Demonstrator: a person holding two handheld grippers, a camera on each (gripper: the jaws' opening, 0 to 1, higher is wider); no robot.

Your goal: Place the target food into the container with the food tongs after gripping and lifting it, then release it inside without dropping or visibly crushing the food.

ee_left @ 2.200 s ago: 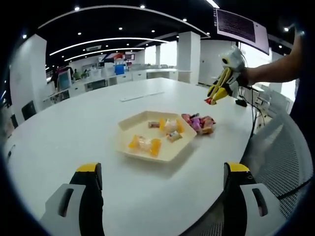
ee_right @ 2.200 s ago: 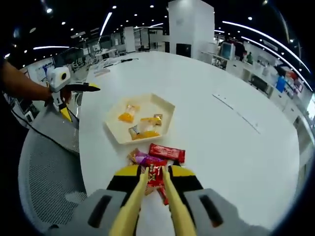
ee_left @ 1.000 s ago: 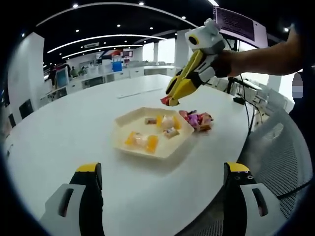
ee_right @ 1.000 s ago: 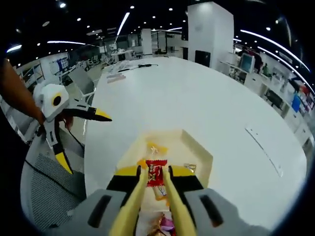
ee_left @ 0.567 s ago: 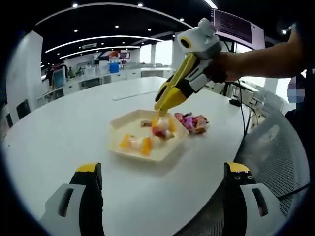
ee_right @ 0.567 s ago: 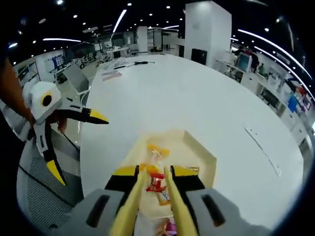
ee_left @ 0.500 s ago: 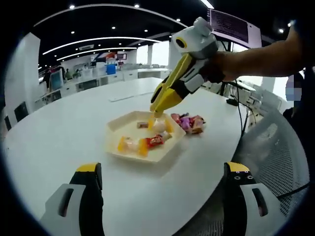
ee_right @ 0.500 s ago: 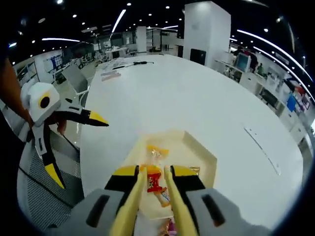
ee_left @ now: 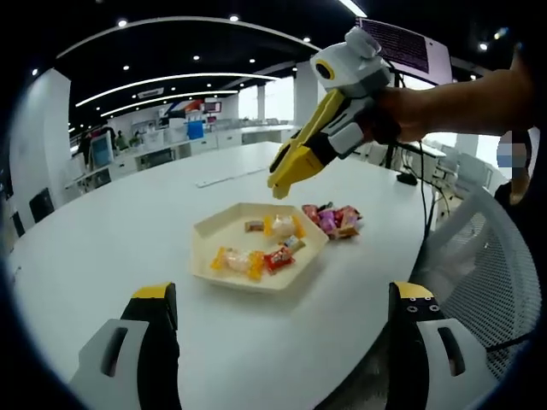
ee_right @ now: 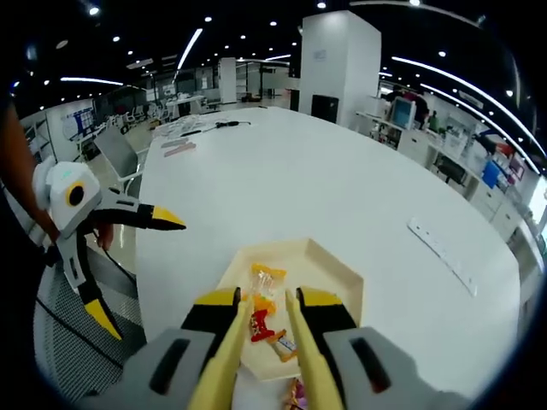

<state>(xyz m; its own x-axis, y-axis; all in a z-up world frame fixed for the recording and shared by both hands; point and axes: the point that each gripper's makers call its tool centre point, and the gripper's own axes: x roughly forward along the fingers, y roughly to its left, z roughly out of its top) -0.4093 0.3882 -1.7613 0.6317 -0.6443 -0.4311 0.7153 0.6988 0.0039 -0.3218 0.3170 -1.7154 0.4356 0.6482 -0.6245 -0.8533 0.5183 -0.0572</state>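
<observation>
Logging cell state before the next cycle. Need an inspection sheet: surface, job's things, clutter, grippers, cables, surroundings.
Surface: white table, bare around the tray.
Job's things: cream hexagonal tray holds several wrapped candies, among them a red-wrapped candy lying loose; food tongs above the tray, nothing between their tips.
Clutter: pile of wrapped candies on the table beside the tray; thin white strip farther along the table.
Grippers: left gripper fingers spread wide, empty; right gripper carries the tongs, tips slightly parted, off the candy.
Cables: dark cable hanging past the table edge.
Surroundings: mesh chair at the table edge; open office with desks, white pillar, ceiling lights.
</observation>
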